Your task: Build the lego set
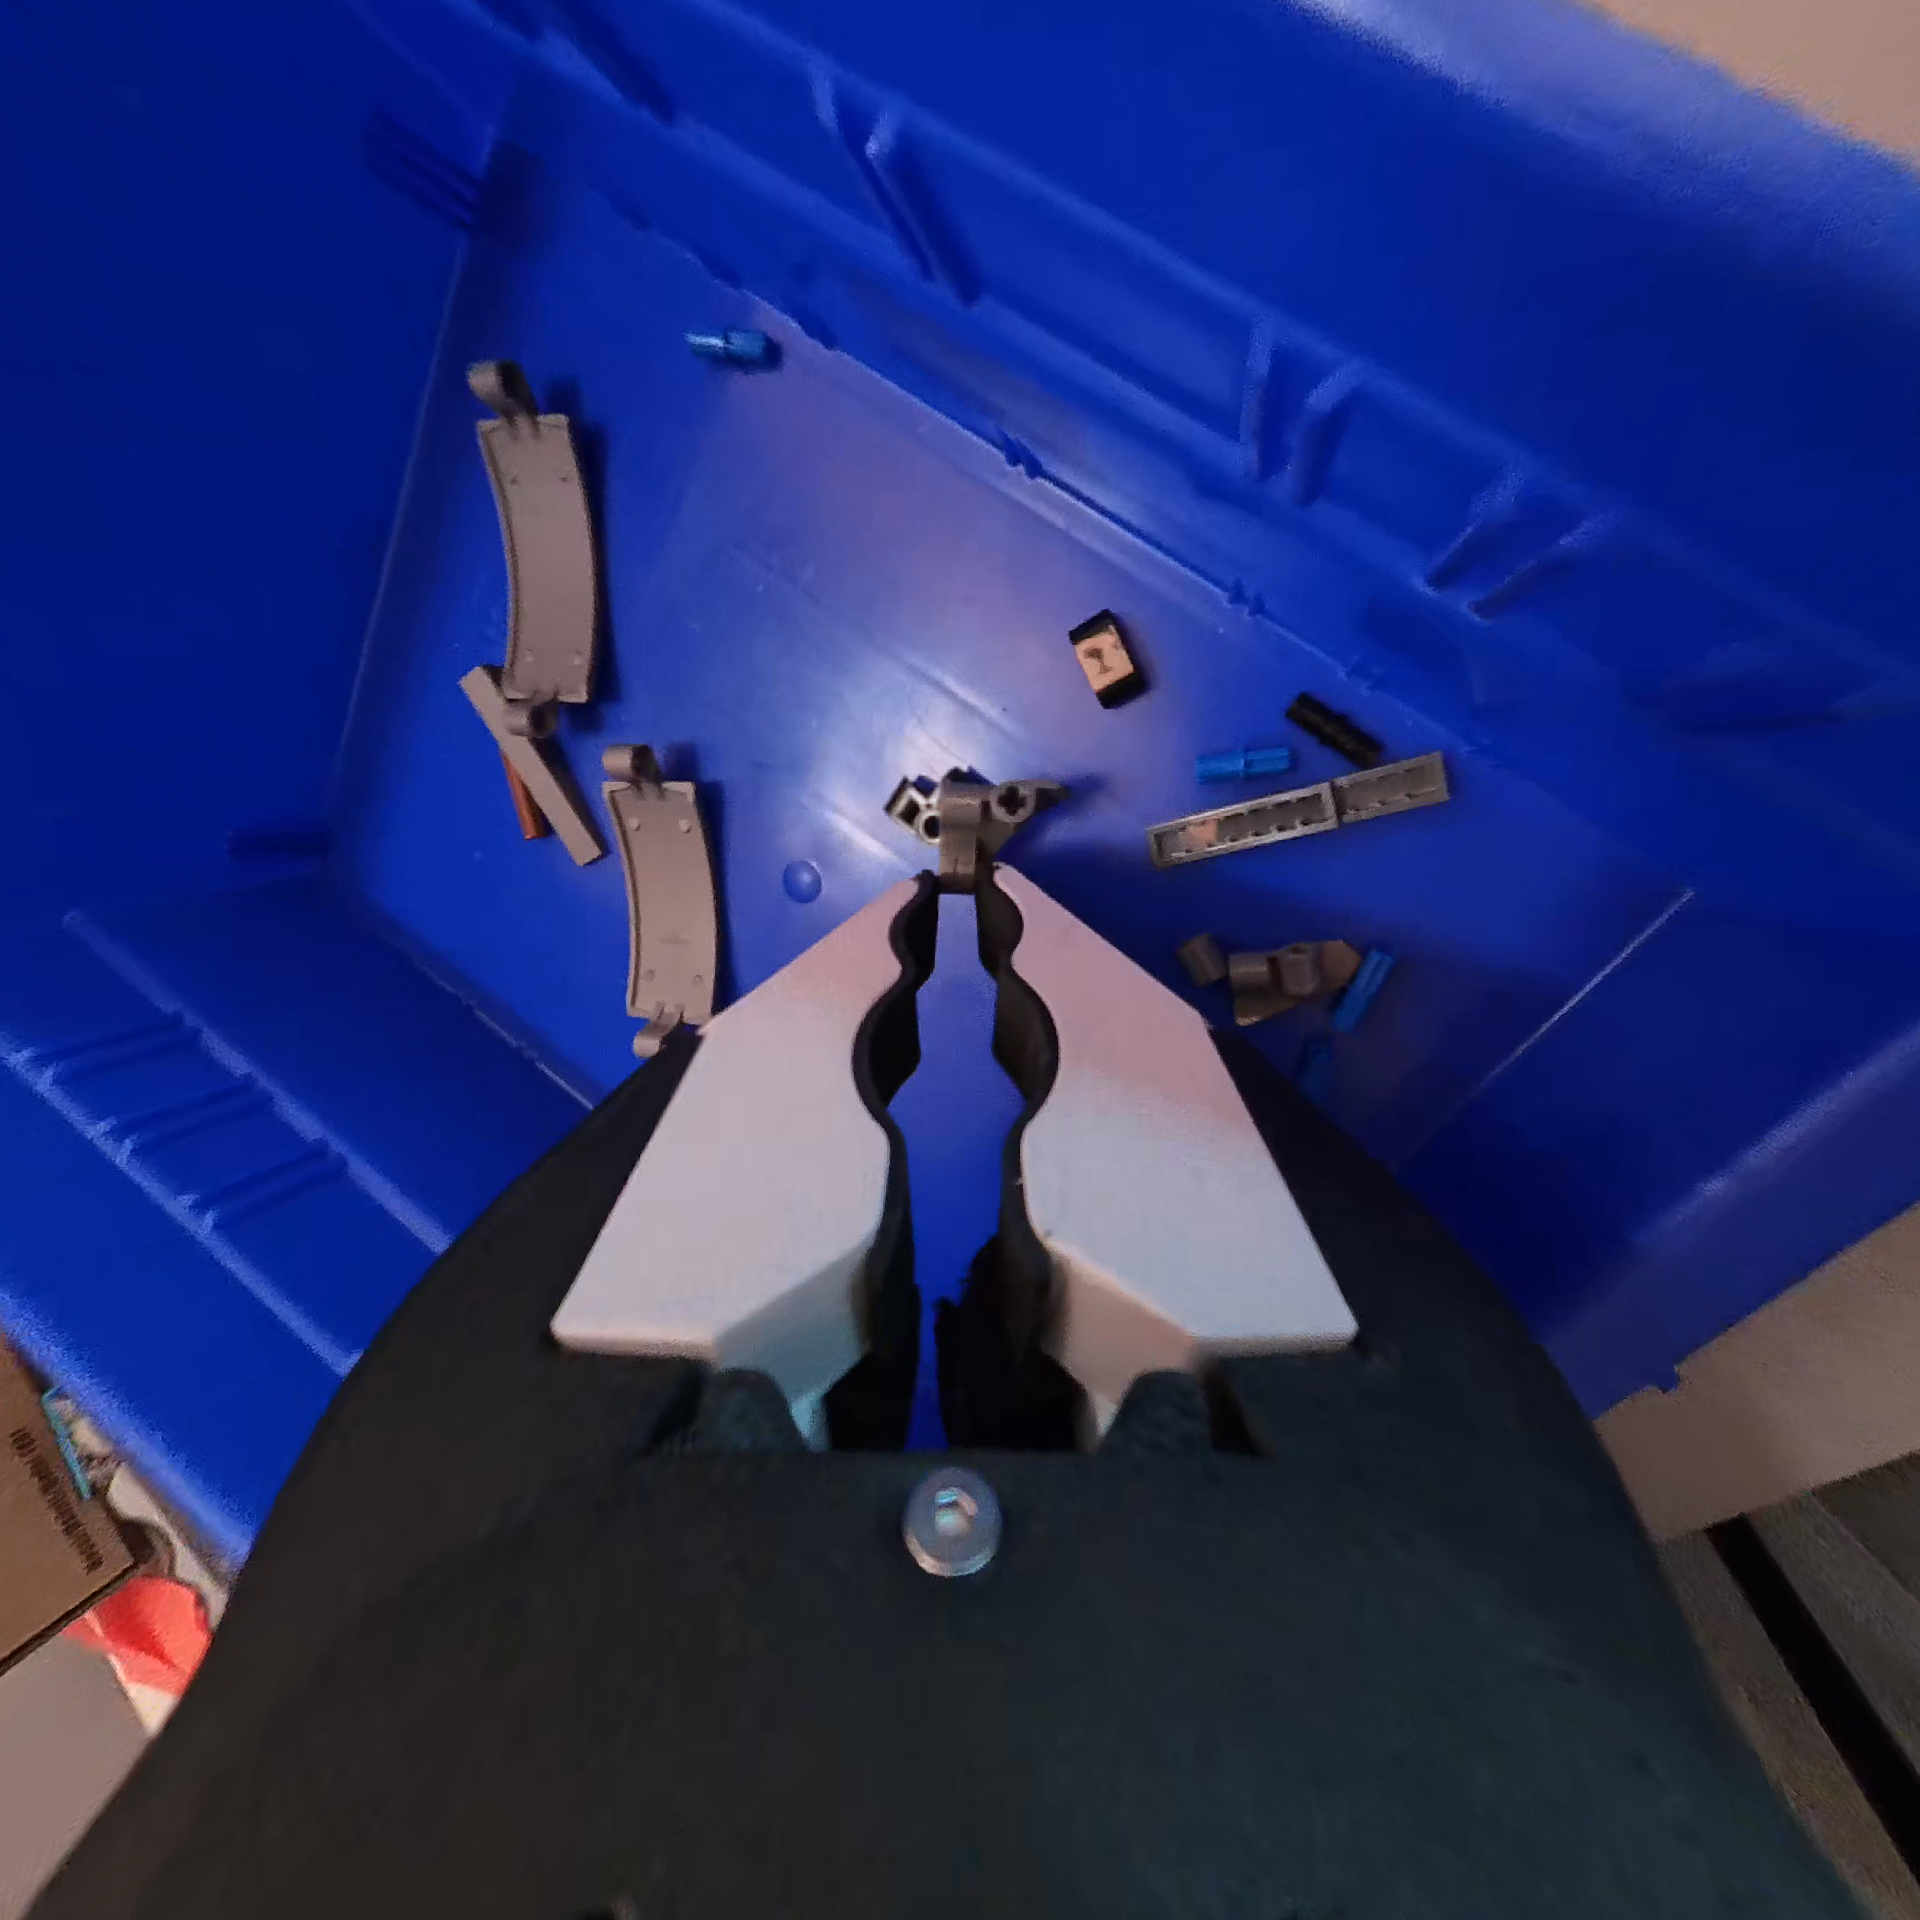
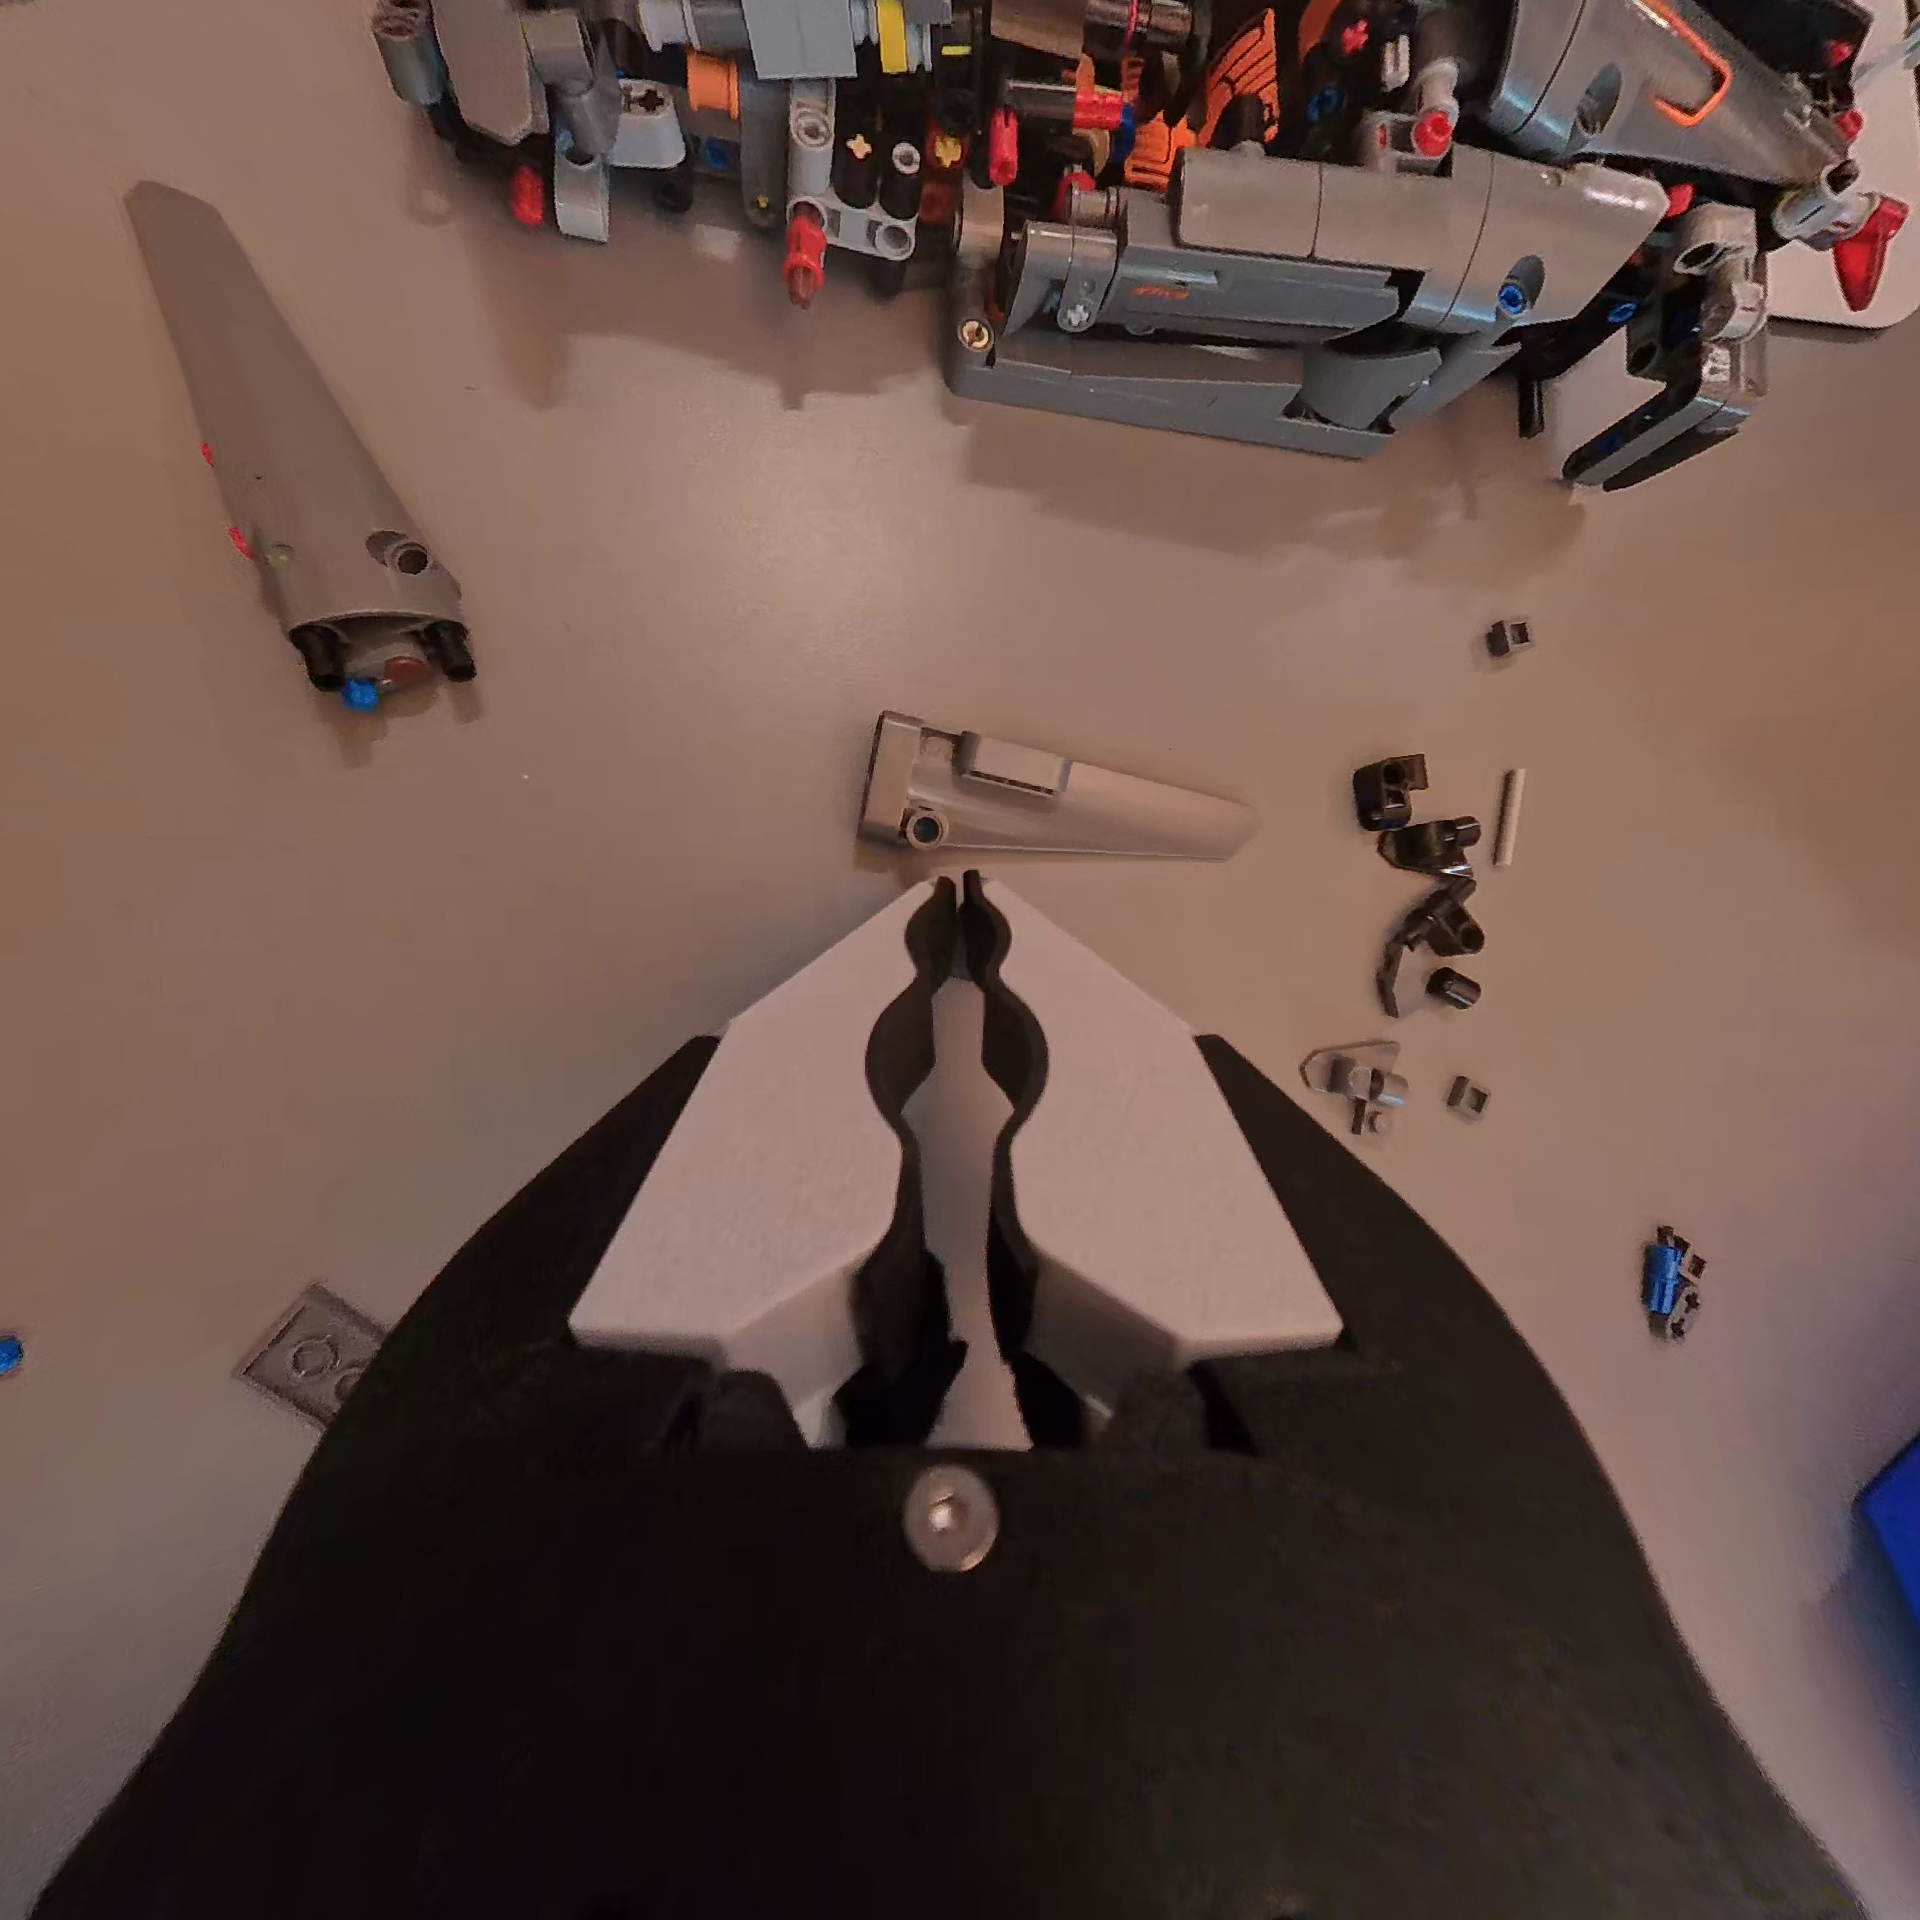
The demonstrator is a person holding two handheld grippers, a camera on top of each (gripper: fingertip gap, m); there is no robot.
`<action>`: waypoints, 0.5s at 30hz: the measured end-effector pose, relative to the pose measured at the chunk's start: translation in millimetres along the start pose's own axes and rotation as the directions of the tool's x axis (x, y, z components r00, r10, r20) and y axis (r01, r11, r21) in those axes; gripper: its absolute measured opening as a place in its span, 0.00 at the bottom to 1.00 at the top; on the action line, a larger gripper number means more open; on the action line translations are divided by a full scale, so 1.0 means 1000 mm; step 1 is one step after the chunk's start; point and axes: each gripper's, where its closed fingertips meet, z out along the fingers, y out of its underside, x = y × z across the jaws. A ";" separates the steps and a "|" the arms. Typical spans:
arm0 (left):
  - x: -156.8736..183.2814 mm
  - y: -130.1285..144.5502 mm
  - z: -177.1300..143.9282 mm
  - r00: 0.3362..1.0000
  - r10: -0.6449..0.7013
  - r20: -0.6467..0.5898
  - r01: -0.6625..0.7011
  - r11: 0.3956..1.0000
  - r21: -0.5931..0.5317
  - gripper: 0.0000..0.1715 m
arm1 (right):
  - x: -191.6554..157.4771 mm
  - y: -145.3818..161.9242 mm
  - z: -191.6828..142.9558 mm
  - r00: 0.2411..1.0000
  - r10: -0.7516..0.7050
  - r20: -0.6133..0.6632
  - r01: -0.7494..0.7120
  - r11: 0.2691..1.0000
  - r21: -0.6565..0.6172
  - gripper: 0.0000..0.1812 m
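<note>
In the left wrist view my left gripper [image 1: 958, 883] is inside a blue bin [image 1: 312, 312] and is shut on a small grey connector piece [image 1: 982, 821], held at the fingertips above the bin floor. In the right wrist view my right gripper [image 2: 958, 885] is shut and empty, just short of a grey tapered panel piece [image 2: 1049, 805] lying on the tan table. The large partly built grey model [image 2: 1195, 187] with red, orange and black parts stands at the far edge. A long grey blade piece [image 2: 281, 436] lies at the left.
The bin holds two grey curved panels [image 1: 545, 540] [image 1: 670, 894], a grey plate [image 1: 1299, 810], blue pins [image 1: 1242, 764], a black tile [image 1: 1110, 658] and small grey bits [image 1: 1268, 977]. On the table lie black connectors [image 2: 1423, 883], a white axle [image 2: 1509, 818], a grey plate [image 2: 312, 1356] and a blue piece [image 2: 1668, 1278]. The gap from one gripper's tips to the other's is roughly 50 centimetres.
</note>
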 end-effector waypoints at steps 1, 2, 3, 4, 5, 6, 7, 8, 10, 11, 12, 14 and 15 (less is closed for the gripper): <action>-0.003 -0.002 -0.004 1.000 -0.011 0.028 0.011 1.000 0.016 0.03 | 0.000 -0.001 -0.001 1.000 0.001 -0.001 -0.001 1.000 0.003 0.00; -0.004 -0.003 -0.008 0.999 -0.027 0.040 0.026 0.999 0.028 0.03 | 0.000 -0.001 -0.002 1.000 0.002 -0.006 -0.002 1.000 0.005 0.02; -0.005 -0.004 -0.013 0.997 -0.038 0.060 0.035 0.998 0.043 0.03 | 0.000 -0.002 -0.003 1.000 0.003 -0.007 -0.003 1.000 0.007 0.03; -0.008 -0.006 -0.019 0.995 -0.057 0.085 0.052 0.997 0.062 0.03 | 0.001 -0.002 -0.005 1.000 0.007 -0.009 -0.007 1.000 0.011 0.04; -0.009 -0.009 -0.026 0.992 -0.078 0.102 0.069 0.994 0.089 0.03 | 0.001 -0.003 -0.007 1.000 0.014 -0.012 -0.014 1.000 0.013 0.06; -0.009 -0.012 -0.034 0.989 -0.104 0.110 0.090 0.988 0.123 0.03 | 0.001 -0.004 -0.008 1.000 0.022 -0.010 -0.022 1.000 0.012 0.08; -0.008 -0.016 -0.042 0.984 -0.137 0.112 0.118 0.979 0.165 0.03 | 0.001 -0.004 -0.010 0.999 0.026 -0.018 -0.026 1.000 0.010 0.08; -0.006 -0.022 -0.052 0.980 -0.172 0.102 0.146 0.964 0.221 0.03 | 0.004 -0.005 -0.013 0.999 0.019 -0.043 -0.019 1.000 0.014 0.06; 0.003 -0.037 -0.071 0.971 -0.235 0.051 0.205 0.919 0.338 0.03 | 0.009 -0.010 -0.021 0.995 0.002 -0.098 0.000 1.000 0.026 0.00; 0.010 -0.045 -0.080 0.967 -0.256 0.008 0.233 0.892 0.388 0.03 | 0.012 -0.013 -0.025 0.992 0.004 -0.123 -0.001 1.000 0.027 0.00; 0.018 -0.054 -0.088 0.962 -0.270 -0.034 0.258 0.862 0.437 0.03 | 0.014 -0.016 -0.029 0.990 0.002 -0.142 0.004 0.999 0.040 0.00; 0.040 -0.075 -0.102 0.951 -0.264 -0.160 0.309 0.794 0.524 0.03 | 0.018 -0.027 -0.037 0.983 -0.003 -0.186 0.018 0.997 0.079 0.00; 0.052 -0.087 -0.109 0.941 -0.247 -0.233 0.337 0.754 0.563 0.03 | 0.020 -0.033 -0.041 0.978 -0.004 -0.207 0.023 0.996 0.092 0.01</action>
